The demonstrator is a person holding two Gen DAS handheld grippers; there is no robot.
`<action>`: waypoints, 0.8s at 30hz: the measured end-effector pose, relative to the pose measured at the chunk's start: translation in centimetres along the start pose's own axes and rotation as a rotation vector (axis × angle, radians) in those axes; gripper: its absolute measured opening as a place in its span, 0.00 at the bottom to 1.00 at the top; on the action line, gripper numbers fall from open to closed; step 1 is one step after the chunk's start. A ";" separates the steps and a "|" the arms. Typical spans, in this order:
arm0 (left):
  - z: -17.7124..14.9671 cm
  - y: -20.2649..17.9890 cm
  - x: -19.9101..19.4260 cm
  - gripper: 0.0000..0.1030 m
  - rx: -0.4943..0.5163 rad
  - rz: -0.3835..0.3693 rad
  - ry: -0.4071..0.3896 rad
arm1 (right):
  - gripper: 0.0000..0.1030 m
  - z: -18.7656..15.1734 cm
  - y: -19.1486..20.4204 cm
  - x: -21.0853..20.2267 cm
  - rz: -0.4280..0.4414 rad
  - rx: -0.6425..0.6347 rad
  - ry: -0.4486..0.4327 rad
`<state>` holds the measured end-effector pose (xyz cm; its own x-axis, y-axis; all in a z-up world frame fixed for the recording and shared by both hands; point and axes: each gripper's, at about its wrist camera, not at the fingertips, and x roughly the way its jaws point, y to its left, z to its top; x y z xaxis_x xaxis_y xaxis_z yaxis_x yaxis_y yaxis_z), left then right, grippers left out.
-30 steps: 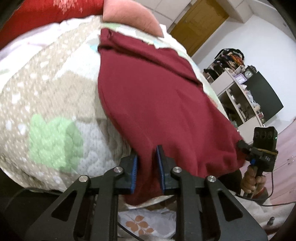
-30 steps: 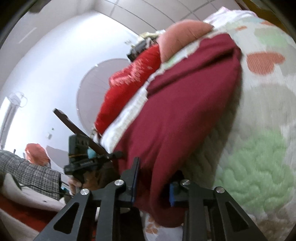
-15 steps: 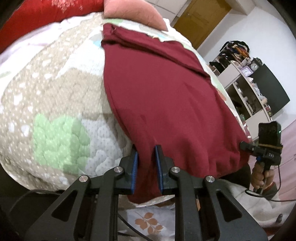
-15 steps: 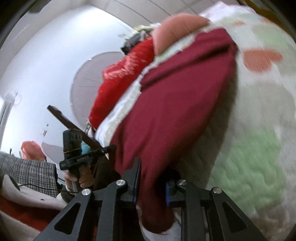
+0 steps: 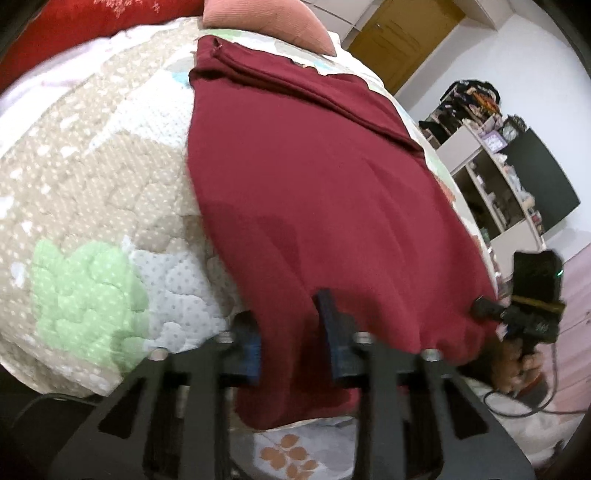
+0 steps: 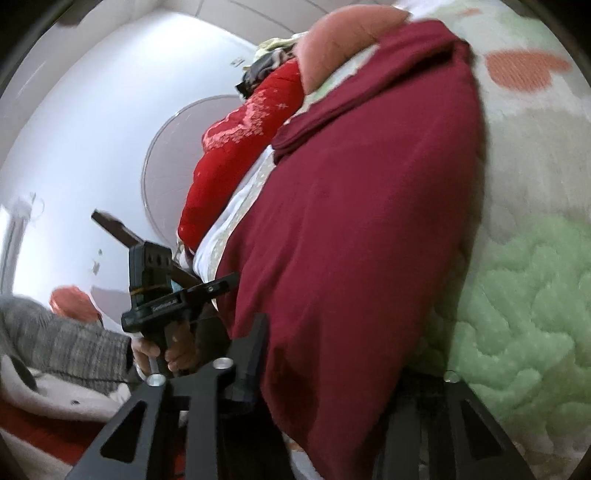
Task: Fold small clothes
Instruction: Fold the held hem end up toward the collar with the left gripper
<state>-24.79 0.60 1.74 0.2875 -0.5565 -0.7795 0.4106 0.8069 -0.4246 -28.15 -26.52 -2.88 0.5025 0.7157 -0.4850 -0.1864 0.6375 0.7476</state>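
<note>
Quilted patchwork bedding (image 5: 92, 206) covers our bed, shelves (image 5: 495, 184) beyond. Our dark red knit garment (image 5: 314, 206) lies flat, hem overhanging. Left tongs (image 5: 288, 332) have just been opening, hem between, unpinched; right tongs (image 6: 332, 369) likewise, loosening. We should release both corners evenly, avoiding wrinkles.

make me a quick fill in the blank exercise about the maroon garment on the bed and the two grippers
1. The maroon garment lies spread on a quilted ____.
2. The left gripper has cloth from the garment's ____ edge between its fingers.
3. At the garment's far end lies a ____ pillow.
4. The quilt has a patch of pale ____ beside the left gripper.

Missing words: bedspread (quilt); near (lower); pink; green
</note>
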 end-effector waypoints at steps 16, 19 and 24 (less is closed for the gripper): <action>3.3 -0.4 -4.4 0.15 0.016 -0.029 -0.164 | 0.15 4.4 4.4 -4.1 0.100 -0.104 -0.232; 4.6 -0.2 -4.9 0.15 0.008 -0.024 -0.195 | 0.15 5.5 4.7 -5.1 0.084 -0.131 -0.263; 6.7 -0.4 -4.9 0.15 0.012 -0.011 -0.241 | 0.15 6.9 4.9 -6.4 0.053 -0.159 -0.292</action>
<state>-20.58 1.67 8.87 0.4811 -0.5973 -0.6417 0.4248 0.7991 -0.4254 -26.42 -29.94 6.98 0.7048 0.6519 -0.2798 -0.3366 0.6544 0.6771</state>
